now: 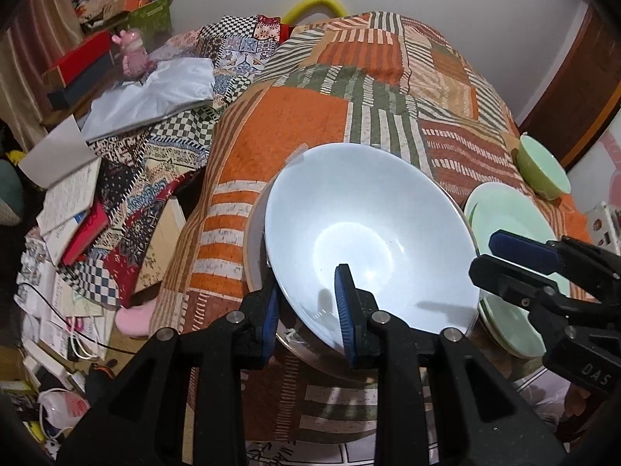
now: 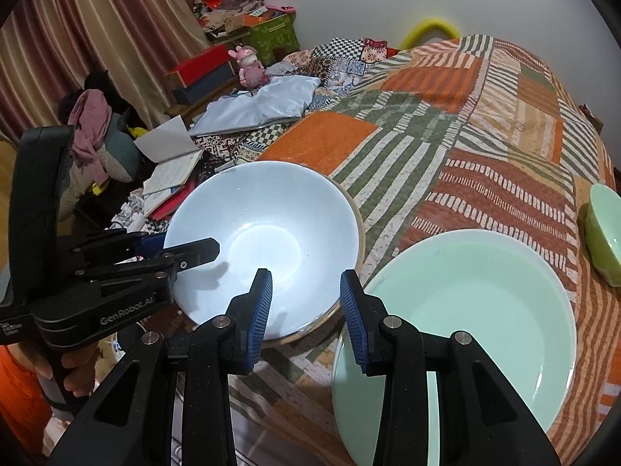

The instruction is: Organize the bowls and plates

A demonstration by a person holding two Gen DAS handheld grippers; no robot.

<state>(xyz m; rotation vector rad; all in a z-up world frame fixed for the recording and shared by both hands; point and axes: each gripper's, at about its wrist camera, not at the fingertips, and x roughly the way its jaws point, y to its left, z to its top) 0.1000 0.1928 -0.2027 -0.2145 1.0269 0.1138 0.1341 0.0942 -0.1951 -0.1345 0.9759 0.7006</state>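
A large pale blue bowl [image 1: 368, 233] [image 2: 264, 240] rests in a wider rimmed dish [image 1: 254, 240] on the patchwork quilt. My left gripper [image 1: 308, 310] straddles the bowl's near rim, one finger outside and one inside, with a wide gap between the pads. A mint green plate [image 2: 465, 310] [image 1: 504, 217] lies to the right of the bowl. My right gripper [image 2: 306, 314] is open and empty, hovering above the gap between bowl and plate. A small green bowl [image 2: 605, 240] [image 1: 543, 167] sits at the far right.
The quilt-covered bed [image 2: 446, 116] stretches back to the wall. To the left lie a grey bag [image 2: 264, 105], an open notebook [image 2: 170, 163], books, boxes and a pink toy [image 2: 250, 66]. Cables and clutter cover the floor [image 1: 58, 330] at left.
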